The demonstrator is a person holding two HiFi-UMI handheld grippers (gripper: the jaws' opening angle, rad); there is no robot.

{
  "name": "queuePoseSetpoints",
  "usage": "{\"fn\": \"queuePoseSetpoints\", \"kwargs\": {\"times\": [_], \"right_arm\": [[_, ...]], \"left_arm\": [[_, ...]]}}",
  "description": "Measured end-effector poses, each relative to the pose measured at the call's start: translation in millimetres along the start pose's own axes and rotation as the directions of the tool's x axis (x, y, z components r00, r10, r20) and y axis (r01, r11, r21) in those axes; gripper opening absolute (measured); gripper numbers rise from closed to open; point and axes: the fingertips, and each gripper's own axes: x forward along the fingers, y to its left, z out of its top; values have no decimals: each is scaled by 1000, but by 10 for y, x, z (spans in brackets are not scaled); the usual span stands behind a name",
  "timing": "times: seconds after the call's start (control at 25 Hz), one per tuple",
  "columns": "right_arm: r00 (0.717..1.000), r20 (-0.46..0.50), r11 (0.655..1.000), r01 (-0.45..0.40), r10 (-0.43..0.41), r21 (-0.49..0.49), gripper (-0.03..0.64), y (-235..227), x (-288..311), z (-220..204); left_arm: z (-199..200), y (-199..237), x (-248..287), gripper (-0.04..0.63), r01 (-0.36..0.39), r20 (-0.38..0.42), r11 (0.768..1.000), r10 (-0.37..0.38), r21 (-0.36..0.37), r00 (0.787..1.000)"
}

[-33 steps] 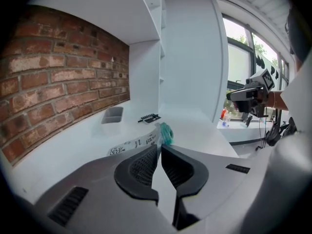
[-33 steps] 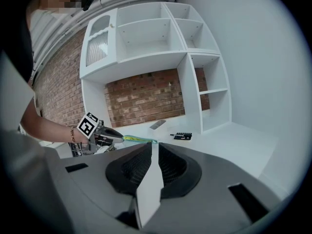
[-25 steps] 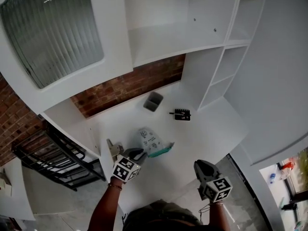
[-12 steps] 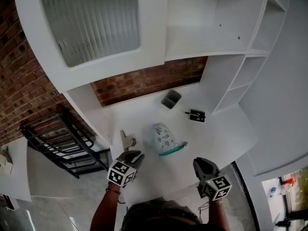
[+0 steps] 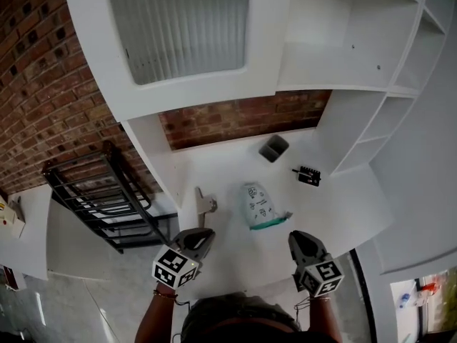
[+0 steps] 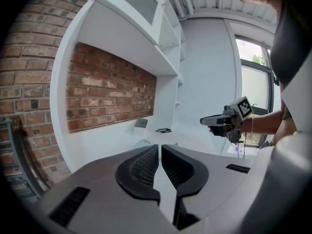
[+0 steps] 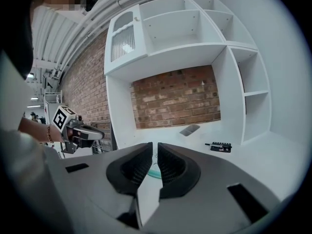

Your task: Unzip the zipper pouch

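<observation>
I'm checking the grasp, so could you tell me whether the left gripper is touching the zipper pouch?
Apart: the head view shows bare desk between the left gripper and the zipper pouch.

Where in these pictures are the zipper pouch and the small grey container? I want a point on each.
zipper pouch [image 5: 258, 203], head view, middle of its printed white face.
small grey container [image 5: 273, 148], head view, its grey body.

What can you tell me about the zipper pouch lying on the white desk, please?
The zipper pouch is small and pale, with dark print on its top face and a teal strip along the edge nearest the person. It looks soft, like thin plastic or fabric. It lies flat near the middle of the white desk, and only the desk touches it. Whether its zipper is open or closed is too small to tell.
</observation>
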Motion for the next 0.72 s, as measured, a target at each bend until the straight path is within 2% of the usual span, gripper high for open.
{"fn": "queuePoseSetpoints", "kwargs": {"times": [0.28, 0.72], "right_arm": [[1000, 0, 1000, -16, 16, -9, 9, 68, 33, 11], [1000, -19, 998, -16, 15, -57, 0, 99, -8, -17]], "left_arm": [[-9, -115, -125, 3, 18, 18, 1000, -18, -15, 1000], [-71, -153, -193, 3, -6, 2, 1000, 6, 1, 1000]]}}
